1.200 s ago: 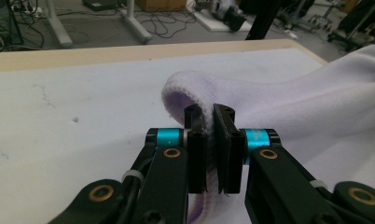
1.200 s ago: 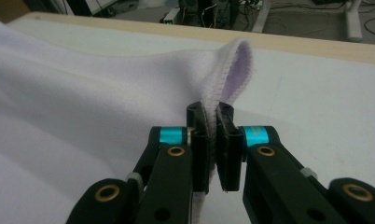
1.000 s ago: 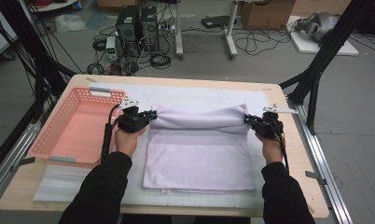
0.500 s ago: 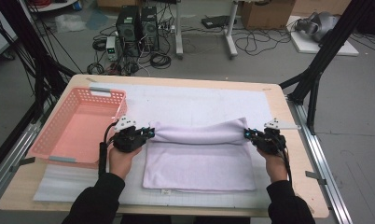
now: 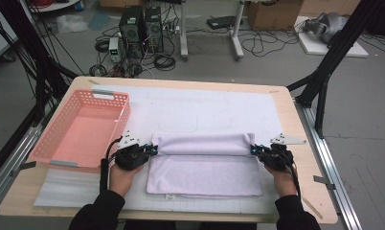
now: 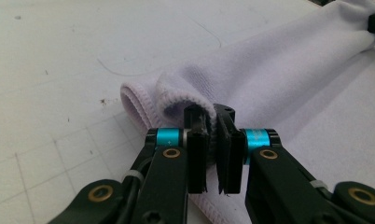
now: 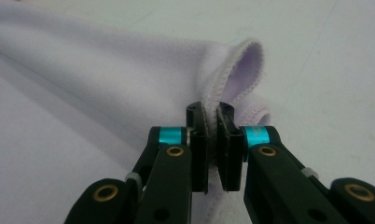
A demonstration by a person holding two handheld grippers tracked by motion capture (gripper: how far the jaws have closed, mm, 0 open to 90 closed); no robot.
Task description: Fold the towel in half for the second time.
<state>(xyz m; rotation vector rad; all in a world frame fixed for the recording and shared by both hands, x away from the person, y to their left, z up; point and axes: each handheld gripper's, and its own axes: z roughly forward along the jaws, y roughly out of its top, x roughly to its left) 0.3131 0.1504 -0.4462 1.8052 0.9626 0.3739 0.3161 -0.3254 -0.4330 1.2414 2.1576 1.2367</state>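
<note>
A pale lilac towel lies on the white mat, its far part folded back toward me into a rolled band. My left gripper pinches the band's left end, and my right gripper pinches its right end. In the left gripper view the left gripper has its jaws closed on the hemmed towel corner. The right gripper view has the right gripper clamped on the stitched towel edge. Both hands hold the fold low over the lower layer.
A pink plastic basket stands at the left of the table, close to my left hand. The white mat spreads beyond the towel. Black frame legs rise at the right, and cables and computers lie on the floor behind.
Both grippers have drawn the folded band toward me and lower, so the top layer covers more of the towel. The grips are unchanged.
</note>
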